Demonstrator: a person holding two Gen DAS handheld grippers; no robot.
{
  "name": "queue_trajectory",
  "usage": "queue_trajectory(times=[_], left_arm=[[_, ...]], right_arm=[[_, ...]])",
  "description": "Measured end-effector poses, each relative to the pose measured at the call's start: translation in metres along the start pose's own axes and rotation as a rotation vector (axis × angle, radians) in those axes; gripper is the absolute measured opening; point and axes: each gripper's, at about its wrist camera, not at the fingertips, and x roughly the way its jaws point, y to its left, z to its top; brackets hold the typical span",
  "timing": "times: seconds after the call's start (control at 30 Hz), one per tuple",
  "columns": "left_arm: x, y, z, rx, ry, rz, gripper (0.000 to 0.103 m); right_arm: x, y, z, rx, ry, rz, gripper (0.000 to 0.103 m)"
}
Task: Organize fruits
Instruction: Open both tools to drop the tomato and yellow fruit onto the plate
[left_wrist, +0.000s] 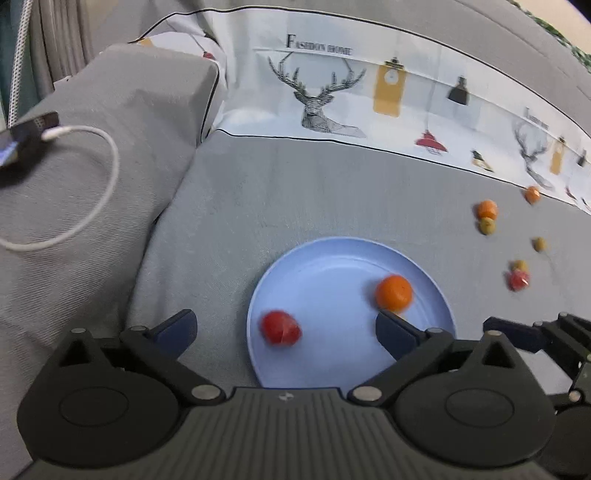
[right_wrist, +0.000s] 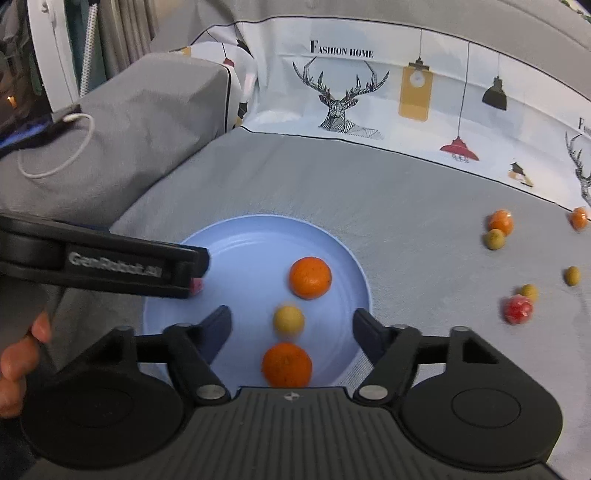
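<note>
Two grippers are being held over a light blue plate (right_wrist: 229, 243) lying on a grey bedspread (right_wrist: 406, 206). The left gripper (left_wrist: 284, 332) is being kept wide open, a red fruit (left_wrist: 280, 328) lying loose on the plate between its fingers. The right gripper (right_wrist: 291, 326) is also being held open, with a small yellow-green fruit (right_wrist: 289, 320) and an orange (right_wrist: 287, 364) lying free between its fingers. A second orange (right_wrist: 309, 277) is resting farther in on the plate. More small fruits (right_wrist: 500, 229) are lying scattered on the bedspread, well apart from the plate.
</note>
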Motion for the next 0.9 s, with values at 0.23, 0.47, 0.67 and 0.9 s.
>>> queue_trajectory(times=[0.23, 0.47, 0.67, 0.9], left_arm=[[-0.083, 0.002, -0.042, 0.011, -0.009, -0.029, 0.103], [-0.144, 0.003, -0.086, 0.002, -0.046, 0.0, 0.103], [-0.174, 0.003, -0.1, -0.016, -0.082, 0.021, 0.103], [-0.197, -0.011, -0.101, 0.011, -0.136, 0.029, 0.103]], right_arm=[[-0.077, 0.01, -0.034, 0.02, 0.007, 0.017, 0.098], [-0.143, 0.029, -0.061, 0.028, -0.044, 0.009, 0.102], [-0.181, 0.044, -0.078, 0.012, -0.13, -0.028, 0.102], [-0.214, 0.049, -0.086, -0.004, -0.228, -0.033, 0.102]])
